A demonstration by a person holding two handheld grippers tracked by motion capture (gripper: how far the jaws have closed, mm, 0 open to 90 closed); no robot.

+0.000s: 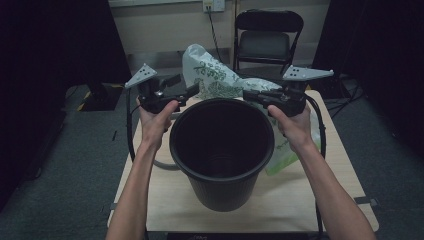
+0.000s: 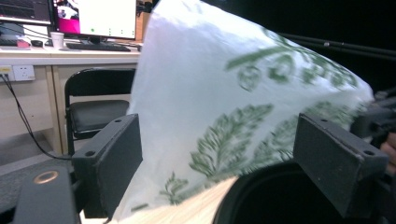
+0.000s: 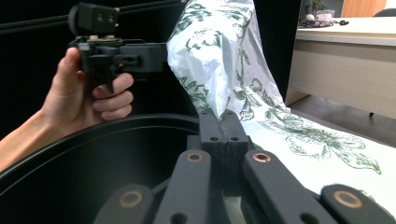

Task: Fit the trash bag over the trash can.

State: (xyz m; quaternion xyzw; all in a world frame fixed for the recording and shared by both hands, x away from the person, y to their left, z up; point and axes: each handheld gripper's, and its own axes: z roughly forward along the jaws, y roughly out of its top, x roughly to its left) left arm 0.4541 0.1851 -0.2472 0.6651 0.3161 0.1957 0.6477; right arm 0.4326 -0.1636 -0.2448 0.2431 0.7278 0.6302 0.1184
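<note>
Two grippers hang over the far half of the bench [image 1: 300, 210], one in each hand. Between them is a thin white bag [image 1: 212, 75] with green leaves and flowers printed on it. The bag is soft and crinkled, and light shines through it. It stands up in a peak near the far edge of the bench, and the rest of it runs down along the right side, behind and beside a big black bucket [image 1: 222, 145]. The bucket is round and deep, dark inside, and stands in the middle of the bench.

The left gripper [image 1: 192, 90] is by the far left side of the bucket rim. Its jaws stand wide apart. In the left gripper view the bag [image 2: 224, 107] shows in the gap between them, but the pads do not press on it.

The right gripper [image 1: 247, 93] is by the far right side of the rim. In the right gripper view its jaws are squeezed tight together, and a fold of the bag [image 3: 219, 70] rises right from the tips, so it looks pinched there.
</note>
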